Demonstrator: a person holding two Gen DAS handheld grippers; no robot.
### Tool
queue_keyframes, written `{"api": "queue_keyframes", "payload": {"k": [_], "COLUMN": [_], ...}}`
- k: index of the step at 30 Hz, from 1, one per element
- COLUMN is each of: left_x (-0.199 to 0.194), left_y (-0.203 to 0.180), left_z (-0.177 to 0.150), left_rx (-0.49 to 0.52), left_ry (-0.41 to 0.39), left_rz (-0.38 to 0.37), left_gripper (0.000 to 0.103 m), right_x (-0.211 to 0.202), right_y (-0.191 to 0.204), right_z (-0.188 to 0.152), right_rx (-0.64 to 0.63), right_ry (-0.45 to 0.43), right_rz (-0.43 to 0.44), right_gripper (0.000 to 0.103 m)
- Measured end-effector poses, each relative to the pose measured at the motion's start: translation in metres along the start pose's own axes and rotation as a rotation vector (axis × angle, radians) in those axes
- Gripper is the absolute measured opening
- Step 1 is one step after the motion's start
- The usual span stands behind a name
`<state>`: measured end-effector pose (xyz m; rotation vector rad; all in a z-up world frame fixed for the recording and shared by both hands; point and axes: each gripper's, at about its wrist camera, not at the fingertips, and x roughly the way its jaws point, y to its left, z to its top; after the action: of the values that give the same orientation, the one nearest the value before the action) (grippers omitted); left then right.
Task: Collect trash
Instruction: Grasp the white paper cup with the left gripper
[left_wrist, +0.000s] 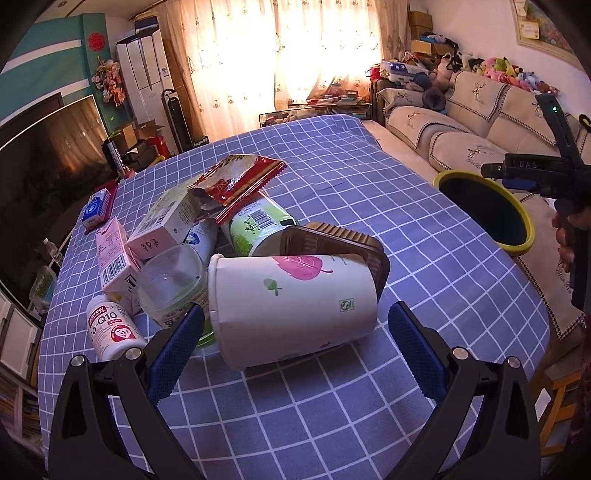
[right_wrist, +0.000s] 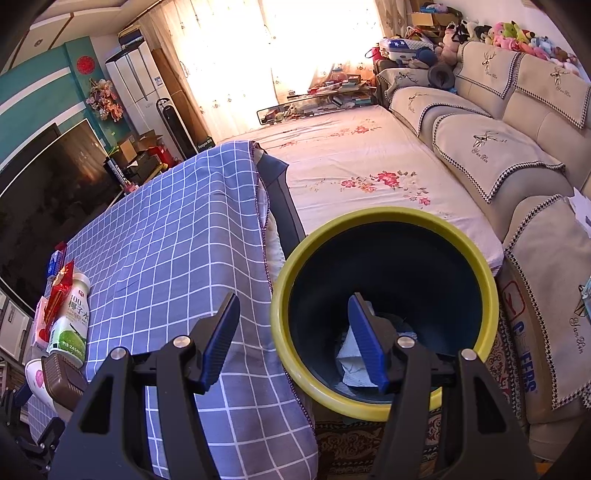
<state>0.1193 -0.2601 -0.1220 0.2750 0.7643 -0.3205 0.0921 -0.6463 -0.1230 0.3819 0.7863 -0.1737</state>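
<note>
Left gripper (left_wrist: 295, 343) open – jaws straddle the paper cup (left_wrist: 291, 306), not pressing. Right gripper (right_wrist: 293, 343) open, empty – over the bin (right_wrist: 384, 306).

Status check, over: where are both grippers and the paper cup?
Left gripper open, fingers straddling paper cup lying on its side. Right gripper open, empty, above yellow-rimmed bin. Brown tray crowding behind cup.

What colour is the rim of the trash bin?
Yellow. The trash bin's rim is yellow and its inside is dark; it shows best in the right wrist view.
</note>
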Motion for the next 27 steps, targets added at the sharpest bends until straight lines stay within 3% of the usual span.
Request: {"api": "queue_keyframes", "payload": {"k": [7, 11, 27], "left_x": [0.006, 0.01, -0.033], "left_y": [0.0, 0.002, 0.019], "left_z": [0.001, 0.002, -0.004], "left_rx": [-0.009, -0.032, -0.061], "left_ry": [0.014, 0.03, -0.001], "left_rz": [0.002, -0.023, -0.059], "left_gripper": [0.097, 0.083, 0.082], "right_x": [0.002, 0.003, -0.007], "right_y": [-0.005, -0.006, 0.002], "right_z": [-0.001, -0.003, -0.007], "right_rx": [0.009, 0.012, -0.008], "right_ry": [0.002, 0.003, -0.009], "right_rz": [0.004, 0.007, 0.04], "right_gripper": [0.058, 0.058, 0.058]}}
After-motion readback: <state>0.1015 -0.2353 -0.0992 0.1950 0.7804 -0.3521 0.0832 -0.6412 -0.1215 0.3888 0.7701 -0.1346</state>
